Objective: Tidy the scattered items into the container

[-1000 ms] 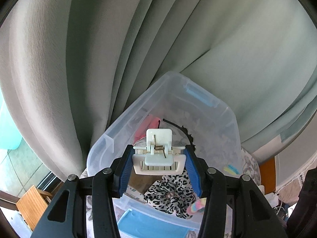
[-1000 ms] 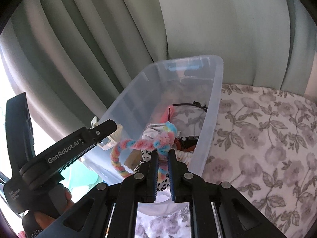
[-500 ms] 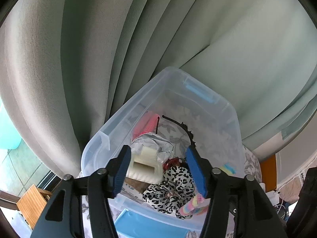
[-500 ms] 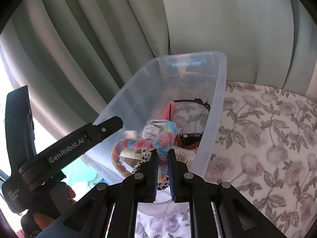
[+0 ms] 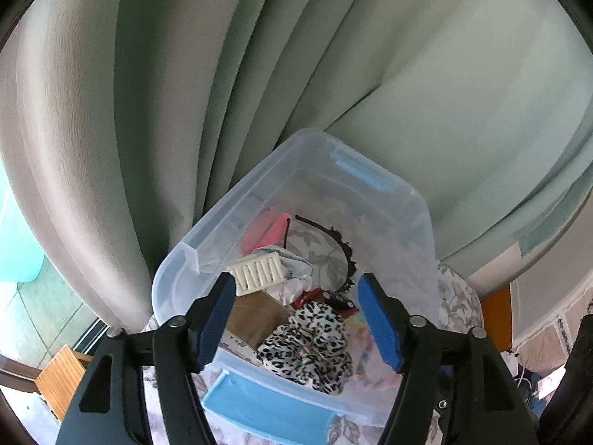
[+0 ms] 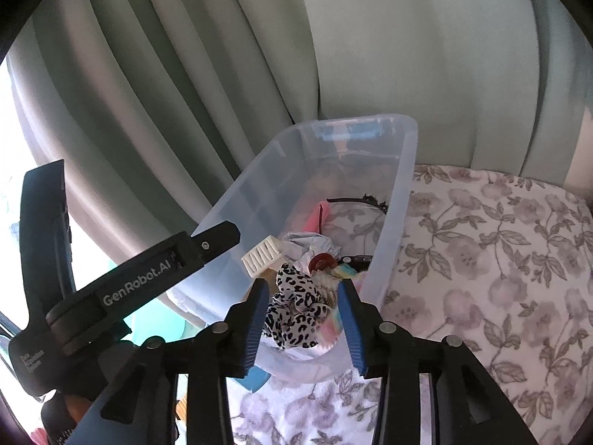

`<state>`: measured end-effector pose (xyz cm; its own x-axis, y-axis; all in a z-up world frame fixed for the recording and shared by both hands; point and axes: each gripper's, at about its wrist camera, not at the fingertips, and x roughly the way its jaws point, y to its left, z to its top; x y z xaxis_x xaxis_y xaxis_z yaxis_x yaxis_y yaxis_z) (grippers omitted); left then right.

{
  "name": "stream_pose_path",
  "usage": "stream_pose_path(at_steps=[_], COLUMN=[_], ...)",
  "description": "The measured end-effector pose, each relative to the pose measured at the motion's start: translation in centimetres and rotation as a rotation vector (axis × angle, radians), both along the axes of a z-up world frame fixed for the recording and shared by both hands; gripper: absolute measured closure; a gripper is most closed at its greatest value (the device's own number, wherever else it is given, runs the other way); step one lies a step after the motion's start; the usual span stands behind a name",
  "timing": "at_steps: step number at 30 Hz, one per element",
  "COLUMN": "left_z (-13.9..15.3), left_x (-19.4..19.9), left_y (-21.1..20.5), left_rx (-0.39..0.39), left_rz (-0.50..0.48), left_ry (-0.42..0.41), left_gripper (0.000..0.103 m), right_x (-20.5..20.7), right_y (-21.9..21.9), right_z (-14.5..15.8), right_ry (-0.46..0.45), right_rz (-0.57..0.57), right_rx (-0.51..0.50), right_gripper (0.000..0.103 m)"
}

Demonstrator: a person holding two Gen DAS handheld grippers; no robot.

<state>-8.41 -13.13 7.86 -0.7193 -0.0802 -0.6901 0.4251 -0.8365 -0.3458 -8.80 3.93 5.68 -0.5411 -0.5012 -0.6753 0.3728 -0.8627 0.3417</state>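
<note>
Item one, the container (image 5: 418,200): a clear plastic tub with blue latch handles, lower centre of my left wrist view, standing on a floral bedspread (image 6: 500,252) against grey-green curtains (image 5: 185,74). Contents, as I read them: a cream claw hair clip (image 5: 259,272) lying teeth-up on crumpled white paper (image 5: 296,263) near the tub's left wall; a leopard-print scrunchie (image 5: 311,341) at the near end; a brown cardboard box (image 5: 252,315) just left of the scrunchie and below the clip; a pink item (image 5: 267,230) further back, kind unclear; a thin black headband (image 5: 337,241) curving along the far right side; a pastel rainbow fuzzy loop (image 6: 330,328), blurred, at the near right corner beside the scrunchie. Item two, my left tongs (image 5: 296,319): jaws parting, blue pads wide, nothing between them but the view down into the tub; the clip lies apart from them. Item three, my right tongs (image 6: 304,319): jaws likewise opening, pads clear of the scrunchie and fuzzy loop seen between them, gripping nothing. In the right wrist view the left tool's black body, lettered GenRobot.AI, crosses the lower left of the frame, its tip over the tub's left rim. A wooden object (image 5: 59,382) sits at the lower left of the left view, outside the tub.
</note>
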Motion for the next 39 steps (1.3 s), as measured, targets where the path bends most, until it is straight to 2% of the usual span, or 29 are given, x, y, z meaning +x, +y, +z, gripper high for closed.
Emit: stream_pose_path(at_steps=[10,15,19,24,32,37,39], left_z=[3.2,5.0,6.3,7.7,8.8,9.2,9.4], left_x=[1.5,2.2,2.7,3.3,3.6,3.6,3.6], left_y=[3.5,6.0,7.6,10.0,13.2,14.4,14.6], left_rx=[-0.091,-0.181,-0.211,-0.258,-0.27,-0.28,-0.277], left_rz=[-0.065,-0.103,-0.117,-0.158,-0.212,-0.254,-0.272], left_ry=[0.029,0.031,0.026,0.044,0.039,0.04,0.044], left_gripper=[0.031,0.031,0.02,0.02,0.02,0.019,0.019], right_x=[1.6,2.7,3.7,5.0,6.5,7.1,7.1], right_y=[3.4,5.8,7.7,9.7,12.8,14.2,14.7], right_z=[2.3,3.8,5.1,6.3,6.8,7.0,7.1], right_ry=[0.031,0.036,0.05,0.051,0.021,0.005,0.006], right_rz=[-0.085,-0.148,-0.183,-0.233,-0.305,-0.338,-0.344], right_rx=[-0.037,-0.058,-0.075,-0.06,-0.03,0.003,0.008], right_gripper=[0.048,0.044,0.044,0.042,0.037,0.028,0.022])
